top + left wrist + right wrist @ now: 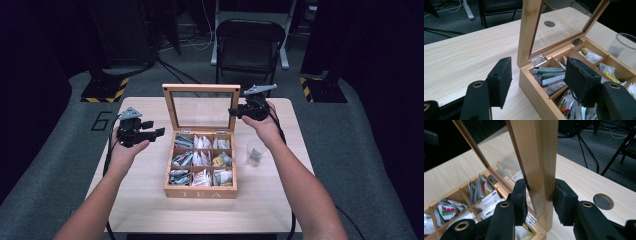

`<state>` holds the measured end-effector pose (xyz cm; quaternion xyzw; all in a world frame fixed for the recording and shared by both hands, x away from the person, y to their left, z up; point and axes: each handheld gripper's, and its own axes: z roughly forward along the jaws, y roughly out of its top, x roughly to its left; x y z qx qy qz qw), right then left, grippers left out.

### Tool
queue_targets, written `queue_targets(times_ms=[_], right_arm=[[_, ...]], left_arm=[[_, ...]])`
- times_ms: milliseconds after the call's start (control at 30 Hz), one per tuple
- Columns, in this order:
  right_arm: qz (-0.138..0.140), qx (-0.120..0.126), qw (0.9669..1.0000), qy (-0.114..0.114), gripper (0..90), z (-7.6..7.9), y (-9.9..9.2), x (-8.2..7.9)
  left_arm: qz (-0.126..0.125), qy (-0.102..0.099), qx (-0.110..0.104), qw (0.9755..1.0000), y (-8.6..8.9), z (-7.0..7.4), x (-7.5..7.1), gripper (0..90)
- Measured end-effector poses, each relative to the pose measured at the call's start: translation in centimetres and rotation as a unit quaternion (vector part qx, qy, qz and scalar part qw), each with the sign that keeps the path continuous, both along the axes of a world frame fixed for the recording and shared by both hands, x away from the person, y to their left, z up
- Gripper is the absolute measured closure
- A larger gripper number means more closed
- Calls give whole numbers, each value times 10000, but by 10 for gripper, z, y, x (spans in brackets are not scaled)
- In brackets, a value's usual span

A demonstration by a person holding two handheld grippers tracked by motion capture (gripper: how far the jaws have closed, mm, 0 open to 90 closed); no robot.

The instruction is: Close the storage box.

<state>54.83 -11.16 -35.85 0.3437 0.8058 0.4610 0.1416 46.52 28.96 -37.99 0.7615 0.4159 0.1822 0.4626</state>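
A wooden tea box [200, 192] stands at the middle of the table, its compartments filled with several tea bags [202, 159]. Its glass lid [200, 88] stands upright at the back. My right gripper [235, 112] is at the lid's right edge; in the right gripper view the gripper [539, 202] has one pad on each face of the lid's wooden frame [536, 157], shut on it. My left gripper [155, 129] hovers left of the box, open and holding nothing. In the left gripper view the gripper [539, 82] points at the box's near corner [529, 72].
A clear glass cup [255, 152] with something small inside stands just right of the box, under my right forearm. A round hole [603, 201] is cut in the tabletop behind the box. A folding chair [247, 42] stands beyond the table's far edge.
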Motion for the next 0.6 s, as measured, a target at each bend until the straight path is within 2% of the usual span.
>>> queue_targets(times_ms=[300, 500, 600], right_arm=[[81, -63, 9999, -35, 630, 1, 0, -9], [50, 20, 10000, -81, 624, 4, 0, -13], [83, -49, 9999, -136, 626, 6, 0, -16]], left_arm=[[-76, -55, 40, 9999, -7, 8, 3, 406], [-73, -76, 46, 9999, -11, 11, 5, 406], [-97, -85, 75, 9999, -12, 12, 6, 411]])
